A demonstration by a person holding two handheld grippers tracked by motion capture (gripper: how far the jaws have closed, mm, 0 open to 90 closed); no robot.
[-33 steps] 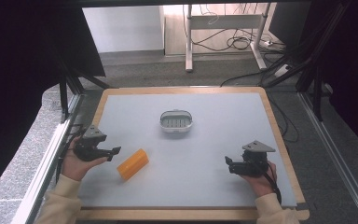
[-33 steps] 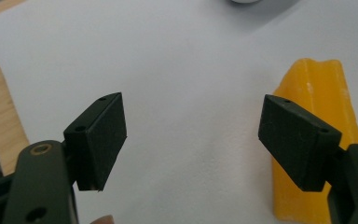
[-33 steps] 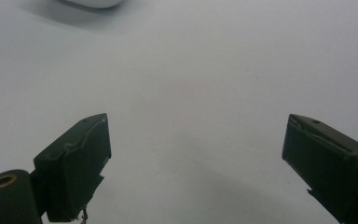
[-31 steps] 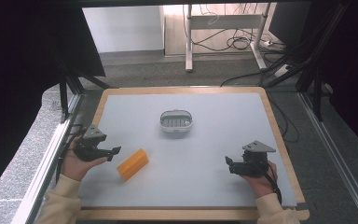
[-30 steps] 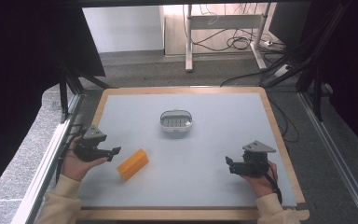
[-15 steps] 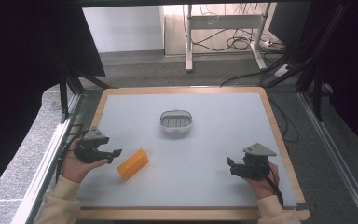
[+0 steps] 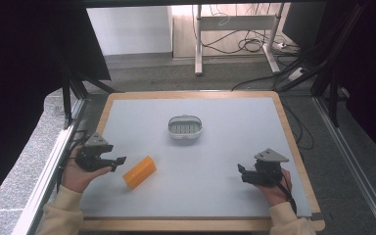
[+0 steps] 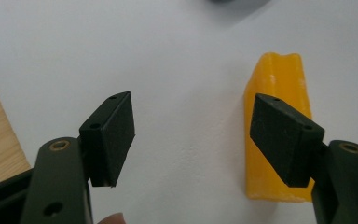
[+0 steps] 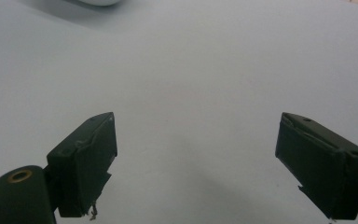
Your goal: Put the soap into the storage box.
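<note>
Left tool (image 8: pixel 193 140) spread wide beside orange block (image 7: pixel 139 172); right tool (image 9: pixel 198 163) spread wide, empty

Grey floor (image 7: pixel 142 78), cables (image 7: pixel 254 45), table legs (image 7: pixel 198 44) beyond.

This looks like a lab or test room, not a home. A white table (image 7: pixel 235 147) with a wooden rim (image 7: pixel 293 147) sits in the middle, closed in by a black metal frame (image 7: pixel 73 93) and dark curtains (image 7: pixel 19 73) at 9 and 3 o'clock. At 12 o'clock, past the table, loose cables (image 7: pixel 249 44) lie on the grey floor (image 7: pixel 176 73) under the legs of a desk (image 7: pixel 198 39). A person's hands hold black tools with cables.
</note>
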